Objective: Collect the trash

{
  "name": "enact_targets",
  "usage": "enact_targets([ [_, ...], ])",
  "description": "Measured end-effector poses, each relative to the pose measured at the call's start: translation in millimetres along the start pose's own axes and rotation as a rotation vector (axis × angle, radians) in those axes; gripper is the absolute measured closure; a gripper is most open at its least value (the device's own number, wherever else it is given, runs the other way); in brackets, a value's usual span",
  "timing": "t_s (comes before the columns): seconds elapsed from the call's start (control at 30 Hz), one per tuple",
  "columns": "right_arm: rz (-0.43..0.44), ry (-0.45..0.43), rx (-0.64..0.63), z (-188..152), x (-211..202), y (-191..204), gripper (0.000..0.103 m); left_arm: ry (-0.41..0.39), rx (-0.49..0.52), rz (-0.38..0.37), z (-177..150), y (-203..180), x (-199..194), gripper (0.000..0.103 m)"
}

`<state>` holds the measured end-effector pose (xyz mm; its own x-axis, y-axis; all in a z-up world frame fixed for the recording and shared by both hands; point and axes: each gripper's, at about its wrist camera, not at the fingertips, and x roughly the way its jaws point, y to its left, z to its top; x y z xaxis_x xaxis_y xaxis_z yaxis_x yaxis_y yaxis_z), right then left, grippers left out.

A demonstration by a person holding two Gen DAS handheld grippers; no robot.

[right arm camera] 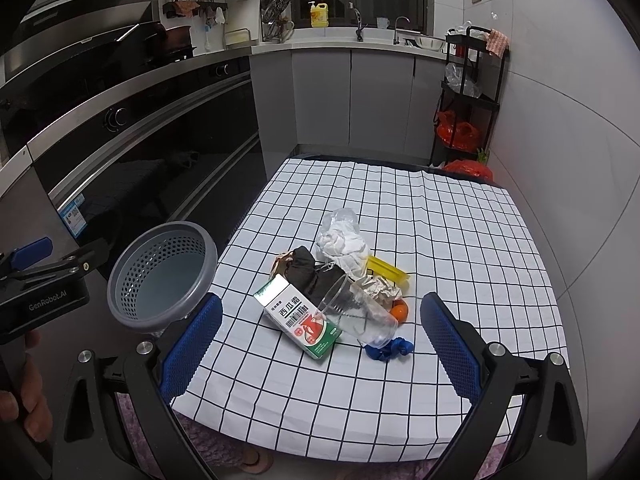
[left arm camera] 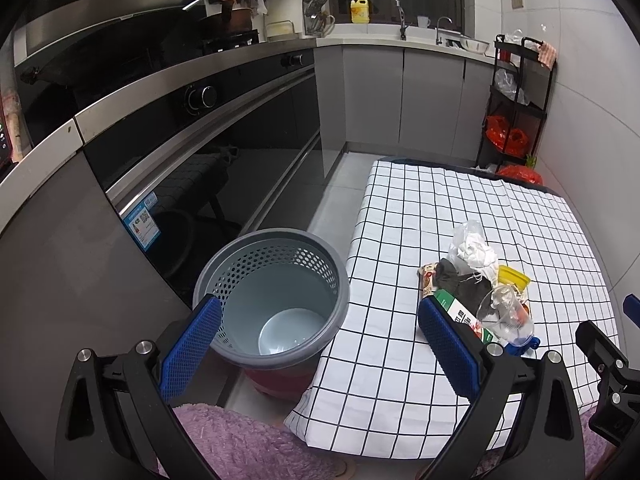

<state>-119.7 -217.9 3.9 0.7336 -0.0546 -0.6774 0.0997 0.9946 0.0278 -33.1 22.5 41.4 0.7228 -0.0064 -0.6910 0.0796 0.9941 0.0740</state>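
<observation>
**Kid:** Trash first! Where is it?

**Helper:** It sits in one heap near the middle of the white cloth-covered surface with black squares (right arm camera: 440, 240). On the near side lies a white and green cardboard box with a red picture (right arm camera: 298, 316). A clear plastic cup (right arm camera: 352, 312) lies tipped over, right against that box. Behind them are a dark crumpled cloth (right arm camera: 316, 276), a scrunched white tissue in clear plastic (right arm camera: 344, 240), a flat yellow plastic piece (right arm camera: 386, 268), a ball of silver foil (right arm camera: 382, 292), a small orange round thing (right arm camera: 399, 311) and a little blue bit (right arm camera: 390, 348).

**Kid:** Is any of it picked up?

**Helper:** No. I think the job is just starting. The right gripper (right arm camera: 320, 344) is spread wide and holds nothing. It hangs just above the near edge of the heap. The left gripper (left arm camera: 320, 344) is wide too, and empty.

**Kid:** Where does the trash go?

**Helper:** Into the round grey plastic bin with holes in its side (left arm camera: 276, 248). It stands on the floor, right beside the surface's left edge. I see nothing inside, only its bare bottom.

**Kid:** What comes next?

**Helper:** My guess: the right gripper goes down over the box or the cup and squeezes. The cup looks thin, so a soft squeeze is best.
</observation>
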Motion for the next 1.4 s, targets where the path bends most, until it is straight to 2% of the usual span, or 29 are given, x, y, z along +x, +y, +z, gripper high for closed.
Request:
enact_targets([
  [1.4,0.002,-0.004,-0.009,-2.6,0.0,1.4,0.008,0.006,0.000,0.000,-1.3,-3.6,1.3,0.006],
])
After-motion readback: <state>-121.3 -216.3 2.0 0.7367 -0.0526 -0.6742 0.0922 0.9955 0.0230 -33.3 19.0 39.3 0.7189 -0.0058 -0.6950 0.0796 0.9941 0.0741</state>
